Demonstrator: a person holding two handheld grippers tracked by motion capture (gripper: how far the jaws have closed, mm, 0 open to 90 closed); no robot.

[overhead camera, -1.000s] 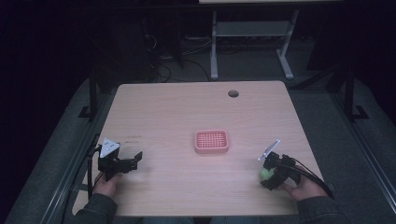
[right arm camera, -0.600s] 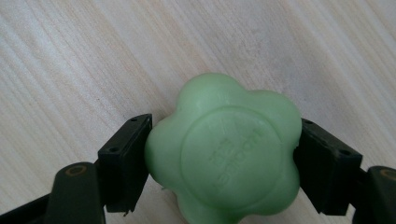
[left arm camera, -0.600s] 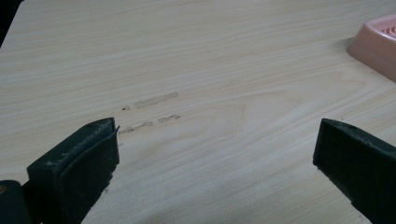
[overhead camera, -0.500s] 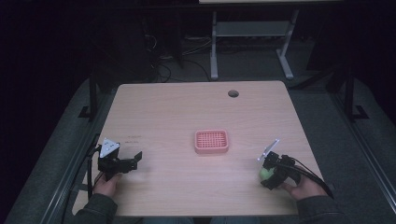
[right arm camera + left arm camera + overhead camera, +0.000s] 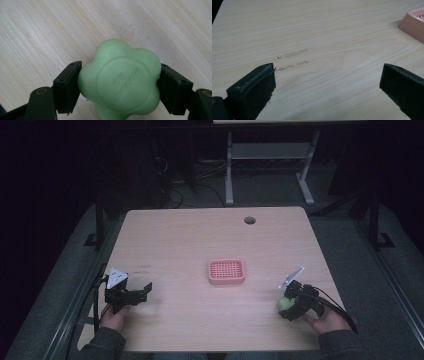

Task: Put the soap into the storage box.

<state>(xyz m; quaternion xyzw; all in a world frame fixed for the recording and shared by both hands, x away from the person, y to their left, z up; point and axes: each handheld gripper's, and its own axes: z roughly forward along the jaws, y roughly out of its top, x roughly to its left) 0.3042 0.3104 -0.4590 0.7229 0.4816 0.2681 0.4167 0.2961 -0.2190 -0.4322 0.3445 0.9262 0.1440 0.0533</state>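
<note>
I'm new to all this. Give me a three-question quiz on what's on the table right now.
1. True or false: the right gripper is shut on the green soap.
2. What sits mid-table? A) pink tray B) blue bowl C) red cup
3. Fill in: the left gripper has its jaws ____.

Key: 1 true; 2 A; 3 open, with nothing between them.

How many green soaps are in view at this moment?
1: the green soap, flower-shaped, is clamped in the right gripper near the table's right front edge.
</note>
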